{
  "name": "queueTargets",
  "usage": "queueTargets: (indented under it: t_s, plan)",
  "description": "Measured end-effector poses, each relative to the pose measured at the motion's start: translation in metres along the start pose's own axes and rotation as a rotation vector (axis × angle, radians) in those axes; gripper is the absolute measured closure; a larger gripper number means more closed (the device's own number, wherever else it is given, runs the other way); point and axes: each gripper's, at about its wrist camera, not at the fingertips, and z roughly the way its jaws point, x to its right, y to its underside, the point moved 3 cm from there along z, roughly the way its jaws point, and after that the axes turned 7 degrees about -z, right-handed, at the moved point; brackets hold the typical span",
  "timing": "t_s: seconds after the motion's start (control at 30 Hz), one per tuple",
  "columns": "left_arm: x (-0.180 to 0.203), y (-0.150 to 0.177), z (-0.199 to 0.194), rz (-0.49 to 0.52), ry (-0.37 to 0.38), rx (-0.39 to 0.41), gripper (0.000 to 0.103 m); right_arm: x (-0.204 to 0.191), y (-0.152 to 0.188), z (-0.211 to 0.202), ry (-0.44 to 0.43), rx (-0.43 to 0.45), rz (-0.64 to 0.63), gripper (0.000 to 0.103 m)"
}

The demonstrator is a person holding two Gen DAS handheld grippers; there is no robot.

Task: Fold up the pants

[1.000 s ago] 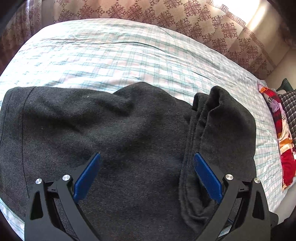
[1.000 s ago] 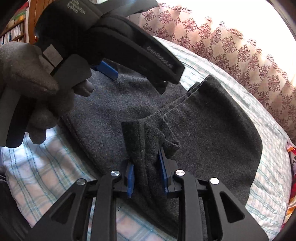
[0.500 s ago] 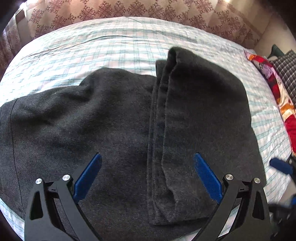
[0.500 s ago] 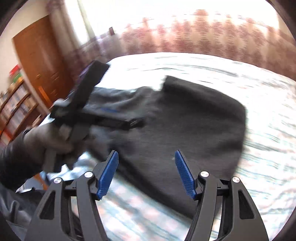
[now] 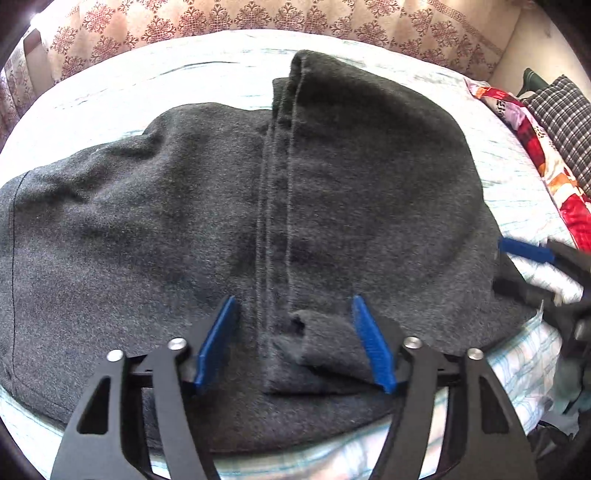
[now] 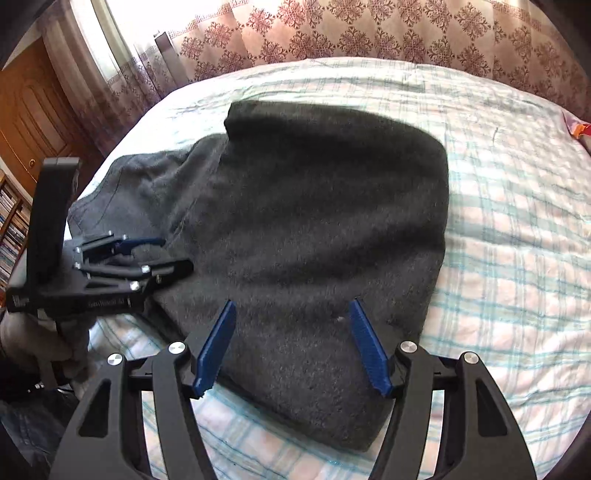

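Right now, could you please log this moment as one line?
pants: folded over on bed | left gripper: closing around hem fold | right gripper: open, empty

A home bedroom: a bed (image 6: 498,229) with a checked sheet, patterned curtains (image 6: 332,33), a wooden door (image 6: 26,122), and a bookshelf (image 6: 11,225).

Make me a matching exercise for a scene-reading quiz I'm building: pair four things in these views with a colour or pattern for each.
Things:
1. pants
2. bed sheet
3. curtain
4. left gripper pads

Colours or patterns:
A. blue
B. pale plaid
C. dark grey fleece
D. beige with maroon floral motifs

Pairs: 1-C, 2-B, 3-D, 4-A
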Motion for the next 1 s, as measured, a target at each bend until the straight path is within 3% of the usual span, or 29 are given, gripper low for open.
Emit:
queueTargets:
  t_s: [0.2, 0.37, 0.5, 0.6, 0.8, 0.93, 1.0]
  plan:
    - [0.004, 0.010, -0.006, -0.006, 0.030, 0.001, 0.050, 0.014, -0.080, 0.006, 0.089, 0.128, -0.052, 0.039]
    - [0.010, 0.018, -0.012, 0.014, 0.017, 0.013, 0.052, 0.014, -0.135, 0.057, 0.056, 0.068, -0.106, 0.039]
    - [0.013, 0.032, -0.018, 0.022, 0.002, 0.014, 0.052, -0.004, -0.146, 0.111, 0.090, -0.019, -0.169, 0.037]
    - [0.016, 0.041, -0.018, 0.026, -0.014, 0.023, 0.052, -0.002, -0.144, 0.132, 0.085, -0.035, -0.162, 0.037]
    - [0.024, 0.051, -0.015, 0.037, -0.031, 0.031, 0.051, 0.007, -0.137, 0.139, 0.046, 0.000, -0.129, 0.036]
    - [0.024, 0.055, -0.014, 0.029, -0.035, 0.038, 0.048, 0.004, -0.137, 0.132, 0.074, 0.024, -0.139, 0.033]
    - [0.019, 0.053, -0.016, 0.010, -0.030, 0.035, 0.042, 0.000, -0.138, 0.119, 0.108, 0.044, -0.153, 0.032]
